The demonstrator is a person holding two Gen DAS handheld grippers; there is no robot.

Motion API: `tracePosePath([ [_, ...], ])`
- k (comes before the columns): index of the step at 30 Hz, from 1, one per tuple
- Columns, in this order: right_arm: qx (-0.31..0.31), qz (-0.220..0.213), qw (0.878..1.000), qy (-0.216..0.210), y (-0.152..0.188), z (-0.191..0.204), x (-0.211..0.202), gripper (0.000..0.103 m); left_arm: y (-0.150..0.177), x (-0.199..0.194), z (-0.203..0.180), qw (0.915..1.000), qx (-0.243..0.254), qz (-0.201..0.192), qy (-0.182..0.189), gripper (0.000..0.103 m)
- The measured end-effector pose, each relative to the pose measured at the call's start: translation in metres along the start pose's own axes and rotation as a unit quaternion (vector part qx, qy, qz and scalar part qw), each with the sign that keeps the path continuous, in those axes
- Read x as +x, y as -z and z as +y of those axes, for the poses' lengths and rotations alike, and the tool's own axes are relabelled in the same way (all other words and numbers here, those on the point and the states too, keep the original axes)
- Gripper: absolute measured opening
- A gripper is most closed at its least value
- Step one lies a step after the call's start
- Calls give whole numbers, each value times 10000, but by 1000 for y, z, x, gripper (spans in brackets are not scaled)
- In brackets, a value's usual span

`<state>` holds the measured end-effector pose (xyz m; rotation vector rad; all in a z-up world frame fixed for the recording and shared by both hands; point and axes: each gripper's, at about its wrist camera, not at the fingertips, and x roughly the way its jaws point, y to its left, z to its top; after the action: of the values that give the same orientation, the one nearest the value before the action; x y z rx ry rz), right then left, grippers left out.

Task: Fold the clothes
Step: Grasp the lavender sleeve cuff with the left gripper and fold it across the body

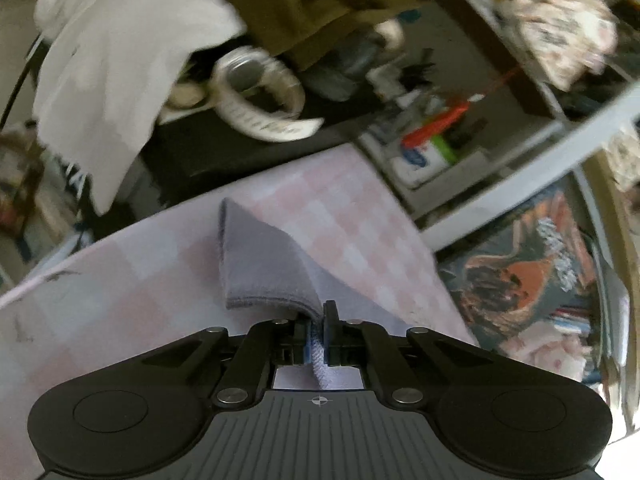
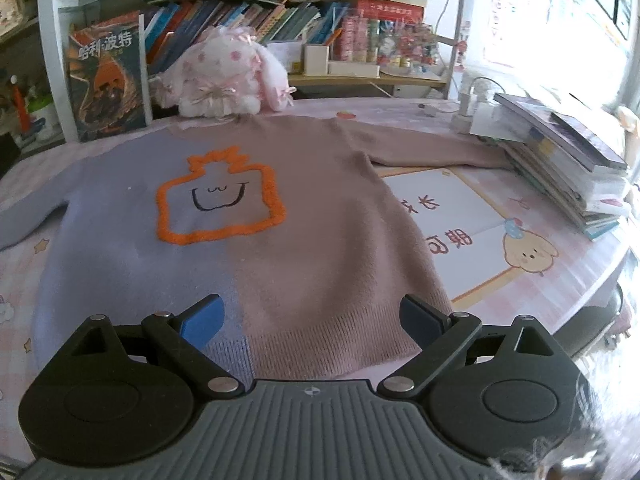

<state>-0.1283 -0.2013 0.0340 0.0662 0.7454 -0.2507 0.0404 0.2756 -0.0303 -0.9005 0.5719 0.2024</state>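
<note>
Plush bunny, stacked books, bookshelf

Light source: daylight enters at the right edge of the right wrist view, from a window that is washed out to white.
Brightness: the right wrist view is evenly bright; the left wrist view is dimmer, with dark patches at its top.
Glare: pale bloom spreads over the stacked books near the table's right edge.
Blur: the left wrist view is smeared beyond the table's far edge; the white cloth has no crisp outline.
Distortion: both fisheye views bend straight shelf lines toward the corners.
</note>
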Motion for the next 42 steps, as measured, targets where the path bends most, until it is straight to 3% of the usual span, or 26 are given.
tracePosePath([
  [9,-110,-1,9988,-473,-14,-28,29,95,24,-35,-68,9948,793,-449,452,3],
  [14,-461,-15,9944,-954,-32,-52,51,95,62,-44,-135,9872,1383,-547,578,3],
  [18,-799,-110,9877,-1341,-48,-74,65,95,100,-40,-193,9763,1983,-574,656,3],
  [22,-1066,-70,9798,-1693,-59,-97,78,95,135,-30,-244,9705,2255,-527,673,3],
  [31,-1335,166,9656,-2224,-64,-138,103,95,217,9,-316,9486,3130,-316,327,3],
  [42,-1316,293,9644,-2273,-64,-174,112,95,285,54,-348,9262,3769,80,-51,4],
])
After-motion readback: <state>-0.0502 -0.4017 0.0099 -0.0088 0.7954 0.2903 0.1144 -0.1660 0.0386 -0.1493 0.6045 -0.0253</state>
